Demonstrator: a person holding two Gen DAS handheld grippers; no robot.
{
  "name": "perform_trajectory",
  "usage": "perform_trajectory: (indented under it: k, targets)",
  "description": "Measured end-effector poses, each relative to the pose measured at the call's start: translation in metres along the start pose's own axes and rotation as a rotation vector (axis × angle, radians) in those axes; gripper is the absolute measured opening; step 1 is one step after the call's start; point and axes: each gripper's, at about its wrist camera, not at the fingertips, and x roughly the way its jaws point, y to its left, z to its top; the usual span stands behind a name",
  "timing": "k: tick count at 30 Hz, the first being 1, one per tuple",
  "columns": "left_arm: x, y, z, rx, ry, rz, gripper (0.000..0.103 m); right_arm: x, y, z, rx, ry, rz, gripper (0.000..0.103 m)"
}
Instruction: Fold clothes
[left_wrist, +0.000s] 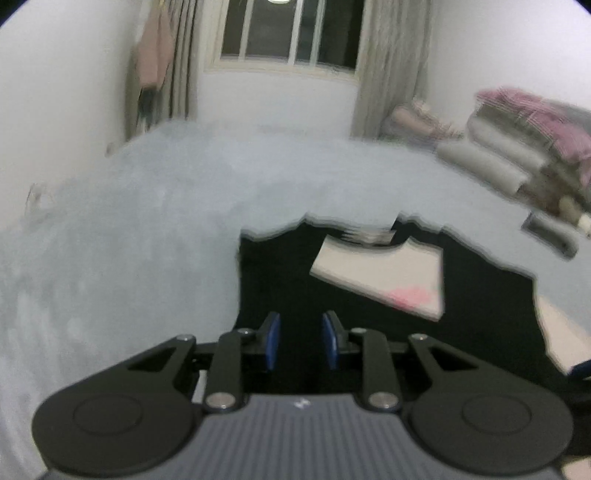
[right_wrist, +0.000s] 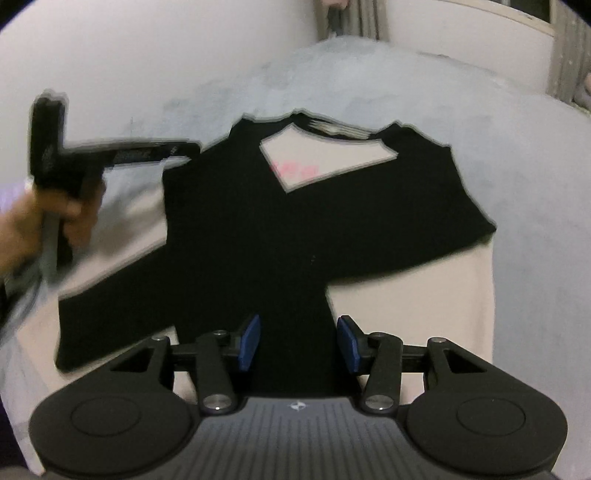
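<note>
Nearest in the right wrist view, the right gripper (right_wrist: 298, 343) has its blue-padded jaws spread, holding nothing, over a black band of a shirt (right_wrist: 303, 221). The shirt lies on a pale blue bed (right_wrist: 517, 147), toward the near edge. It is cream with black sleeves; both sleeves are crossed over the cream body, one running toward the near left corner, the other draped across the chest. The collar points at the far edge, where a cream patch with faint pink print shows.

At the left, a hand (right_wrist: 44, 221) holds the left gripper (left_wrist: 300, 339) above the shirt's left shoulder; the left wrist view shows its jaws spread and empty too.

The shirt looks light, soft and limp, likely to sag and slide out of its fold if lifted at one point. Pinching an edge or hem through all layers would probably grip best.

Further off, folded clothes (left_wrist: 524, 155) are stacked by the bed's far right corner.
</note>
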Motion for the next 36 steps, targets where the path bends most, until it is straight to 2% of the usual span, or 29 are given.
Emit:
perform_trajectory:
  k: [5,10,11,12,14,20,22,23,27,31,32,33,36]
  targets:
    - [0.002,0.01,-0.001,-0.06,0.013,-0.031,0.025,-0.002,0.003,-0.006,-0.039,0.013,-0.06,0.043]
    - [0.007,0.012,-0.004,-0.056,0.025,-0.037,0.026,-0.014,0.0,-0.012,-0.043,0.012,-0.084,0.045]
    - [0.008,0.011,-0.005,-0.053,0.027,-0.037,0.026,-0.017,-0.001,-0.013,-0.044,0.011,-0.089,0.043]
    - [0.009,0.01,-0.005,-0.048,0.029,-0.036,0.026,-0.019,-0.001,-0.014,-0.045,0.011,-0.094,0.025]
    - [0.006,0.012,-0.004,-0.057,0.027,-0.041,0.026,-0.024,-0.002,-0.016,-0.046,0.01,-0.103,0.007]
    - [0.004,0.024,-0.005,-0.114,0.023,-0.086,0.026,-0.04,-0.008,-0.02,-0.033,-0.008,-0.117,0.005]
    - [0.004,0.026,-0.004,-0.129,0.024,-0.092,0.026,-0.036,-0.011,-0.021,-0.021,0.011,-0.125,0.005]
    - [0.004,0.026,-0.004,-0.137,0.025,-0.094,0.026,-0.032,-0.012,-0.022,-0.02,0.028,-0.141,0.002]
    - [0.001,0.028,-0.002,-0.157,0.014,-0.093,0.027,-0.034,-0.015,-0.021,-0.003,0.018,-0.139,0.002]
    - [-0.009,0.027,0.004,-0.165,-0.049,-0.121,0.034,-0.039,-0.013,-0.02,0.0,-0.006,-0.133,0.003]
    - [-0.01,0.025,0.005,-0.158,-0.062,-0.132,0.037,-0.038,-0.013,-0.021,0.0,-0.005,-0.133,0.006]
    - [-0.01,0.021,0.006,-0.145,-0.064,-0.131,0.039,-0.038,-0.012,-0.022,-0.001,-0.005,-0.134,0.015]
    - [-0.002,0.01,0.003,-0.104,-0.026,-0.106,0.041,-0.037,-0.012,-0.023,-0.002,-0.003,-0.137,0.031]
